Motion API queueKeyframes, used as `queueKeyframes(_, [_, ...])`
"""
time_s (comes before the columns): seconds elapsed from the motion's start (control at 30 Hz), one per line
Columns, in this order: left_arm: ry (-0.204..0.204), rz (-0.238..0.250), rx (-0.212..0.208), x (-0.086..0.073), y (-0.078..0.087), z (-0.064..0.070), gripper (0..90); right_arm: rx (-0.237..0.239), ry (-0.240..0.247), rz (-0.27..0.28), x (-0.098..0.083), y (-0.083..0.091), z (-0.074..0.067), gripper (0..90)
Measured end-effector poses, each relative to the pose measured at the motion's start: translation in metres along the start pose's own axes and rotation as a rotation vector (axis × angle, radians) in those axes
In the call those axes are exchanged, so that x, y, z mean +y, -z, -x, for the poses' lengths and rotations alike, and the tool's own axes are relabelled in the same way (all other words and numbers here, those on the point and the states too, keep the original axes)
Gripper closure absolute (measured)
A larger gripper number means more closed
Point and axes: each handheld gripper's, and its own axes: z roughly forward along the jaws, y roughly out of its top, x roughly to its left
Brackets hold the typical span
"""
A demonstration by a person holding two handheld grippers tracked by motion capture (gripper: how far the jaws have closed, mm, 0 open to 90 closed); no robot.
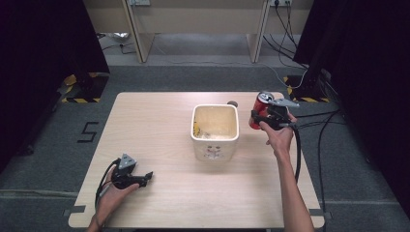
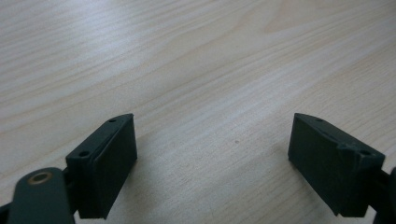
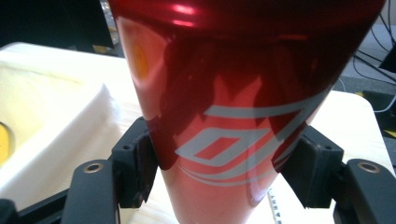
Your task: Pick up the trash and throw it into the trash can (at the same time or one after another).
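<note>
Red can (image 1: 262,107) pinched in right claw (image 3: 219,163), lifted beside white bin (image 1: 215,145), drop seemingly pending; left claw (image 2: 212,163) spread, idle on tabletop (image 1: 164,121).

The red can (image 3: 243,102) is cut off at top and bottom in the right gripper view; beside it the white bin (image 3: 56,121) runs off the left edge; the bin's contents are too small to tell.

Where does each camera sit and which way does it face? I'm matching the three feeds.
High view: above the person's side, facing forward and down on the table; both forearms show.
Left gripper view: on the left gripper, facing bare tabletop; open fingers show.
Right gripper view: on the right gripper, facing the red can it clamps.
Shared: can and white bin, high and right views.
</note>
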Motion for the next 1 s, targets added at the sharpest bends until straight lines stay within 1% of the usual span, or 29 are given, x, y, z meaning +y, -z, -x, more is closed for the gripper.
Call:
queueKeyframes(0.13, [-0.001,-0.001,-0.001,0.0,0.0,0.0,14.7,0.008,0.007,0.003,0.008,0.01,-0.008,34.2])
queueKeyframes(0.27, [-0.002,-0.002,0.0,0.0,0.0,0.0,14.7,0.008,0.026,-0.001,0.014,0.015,-0.014,34.2])
queueKeyframes(0.43, [-0.006,-0.004,0.0,0.0,0.0,0.0,14.7,0.012,0.031,0.0,0.018,0.017,-0.016,34.2])
queueKeyframes(0.57, [-0.002,-0.001,0.0,0.0,0.0,0.0,14.7,0.016,0.026,0.017,0.023,0.022,-0.017,34.2])
queueKeyframes(0.73, [-0.003,-0.001,0.0,0.0,0.0,0.0,14.6,0.027,0.03,0.039,0.032,0.03,-0.022,34.2])
queueKeyframes(0.83, [-0.003,-0.001,0.0,0.0,0.0,0.0,14.6,0.009,0.054,0.047,0.037,0.034,-0.026,34.2])
queueKeyframes(0.93, [-0.003,-0.001,0.0,0.0,0.0,0.0,14.6,0.021,0.056,0.057,0.043,0.038,-0.03,34.2])
queueKeyframes(1.0, [-0.003,-0.001,0.0,0.0,0.0,0.0,14.7,0.023,0.065,0.057,0.047,0.041,-0.033,34.2])
